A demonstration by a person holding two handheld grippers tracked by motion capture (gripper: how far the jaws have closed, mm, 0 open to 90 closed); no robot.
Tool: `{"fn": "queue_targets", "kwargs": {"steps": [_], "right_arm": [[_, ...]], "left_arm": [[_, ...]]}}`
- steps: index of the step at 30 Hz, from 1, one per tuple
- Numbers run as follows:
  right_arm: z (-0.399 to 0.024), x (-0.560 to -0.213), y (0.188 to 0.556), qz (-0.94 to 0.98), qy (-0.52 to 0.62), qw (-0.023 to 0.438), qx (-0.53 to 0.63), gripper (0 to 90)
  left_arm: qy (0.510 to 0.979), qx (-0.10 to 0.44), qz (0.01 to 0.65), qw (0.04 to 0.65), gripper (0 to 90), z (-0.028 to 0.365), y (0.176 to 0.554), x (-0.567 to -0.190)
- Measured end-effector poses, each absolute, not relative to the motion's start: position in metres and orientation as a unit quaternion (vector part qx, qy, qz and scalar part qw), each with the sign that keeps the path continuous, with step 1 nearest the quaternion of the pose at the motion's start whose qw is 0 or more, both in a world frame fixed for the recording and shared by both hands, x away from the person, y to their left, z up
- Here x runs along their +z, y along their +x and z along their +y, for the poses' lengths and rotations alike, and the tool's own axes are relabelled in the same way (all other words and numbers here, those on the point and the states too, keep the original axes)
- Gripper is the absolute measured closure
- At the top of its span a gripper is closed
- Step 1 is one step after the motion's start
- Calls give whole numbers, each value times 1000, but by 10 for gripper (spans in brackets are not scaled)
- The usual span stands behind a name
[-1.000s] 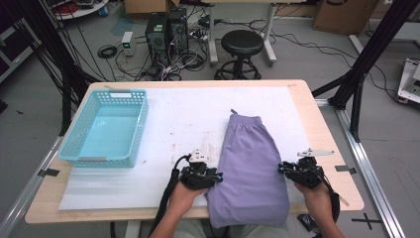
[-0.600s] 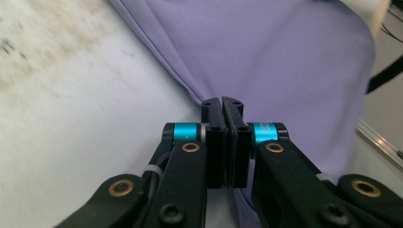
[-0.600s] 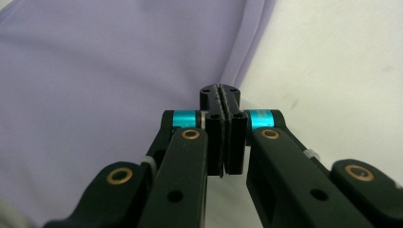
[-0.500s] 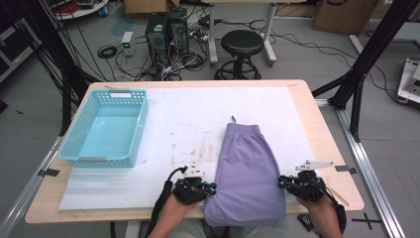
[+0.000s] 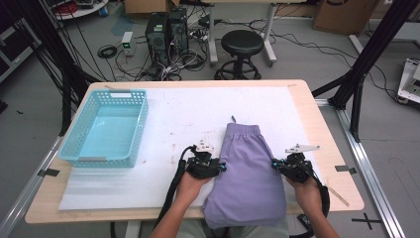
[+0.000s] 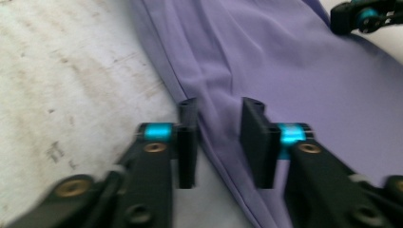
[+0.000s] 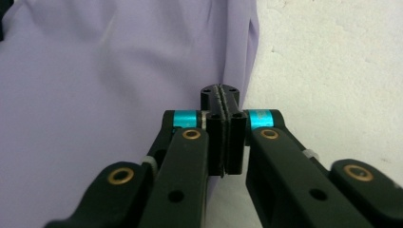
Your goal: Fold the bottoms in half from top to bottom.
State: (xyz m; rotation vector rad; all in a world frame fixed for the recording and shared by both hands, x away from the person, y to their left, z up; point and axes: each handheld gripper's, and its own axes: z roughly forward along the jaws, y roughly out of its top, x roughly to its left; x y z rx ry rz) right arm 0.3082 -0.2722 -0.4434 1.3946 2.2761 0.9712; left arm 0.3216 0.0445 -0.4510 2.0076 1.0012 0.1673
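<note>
one pair of purple shorts (image 5: 246,171) lies flat on the white sheet of the bench (image 5: 322,129), near its front edge, its lower end hanging over that edge. two grippers flank it. the left gripper (image 6: 219,137) has its fingers narrowly parted astride the shorts' left hem, having just been opening, pads not pressing. the right gripper (image 7: 222,135) has its fingers pressed together at the right hem; whether cloth is pinched i cannot tell. one light blue basket (image 5: 106,130) stands well apart at the left.
</note>
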Motion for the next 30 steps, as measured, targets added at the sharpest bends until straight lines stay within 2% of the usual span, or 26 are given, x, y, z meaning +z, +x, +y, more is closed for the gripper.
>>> {"fn": "queue_targets", "kwargs": {"steps": [2,3,8,12,13,16,18,21,24,25,26,27,29,30], "right_arm": [[-273,-443,308,794,484,147,336,900],[-273,-443,308,794,484,148,336,900],[-277,-442,301,796,483,147,334,900],[-280,-438,294,803,475,126,338,900],[-281,-435,294,801,471,127,347,827],[-281,-431,302,785,484,128,364,701],[-279,-433,309,782,491,128,361,665],[-274,-441,322,780,500,122,355,602],[-269,-445,325,787,491,126,350,636],[-268,-444,326,792,485,125,350,703],[-268,-444,326,800,469,113,357,811],[-267,-444,325,804,462,117,356,852],[-265,-443,323,808,461,123,345,882],[-266,-443,323,810,460,121,345,885]], "left_arm": [[811,80,395,423,828,43,320,-451],[812,77,395,422,870,44,320,-451],[815,70,391,423,883,47,313,-450],[816,62,386,427,877,52,308,-450],[814,65,389,426,813,53,309,-450],[799,66,409,435,674,53,316,-449],[792,66,421,437,623,52,321,-448],[789,66,427,437,597,47,328,-449],[789,71,425,439,585,41,332,-451],[793,79,416,438,587,37,331,-452],[798,91,409,433,633,35,330,-452],[799,99,409,429,685,34,330,-452],[805,90,403,426,870,34,329,-452],[807,91,401,424,872,34,328,-451]]}}
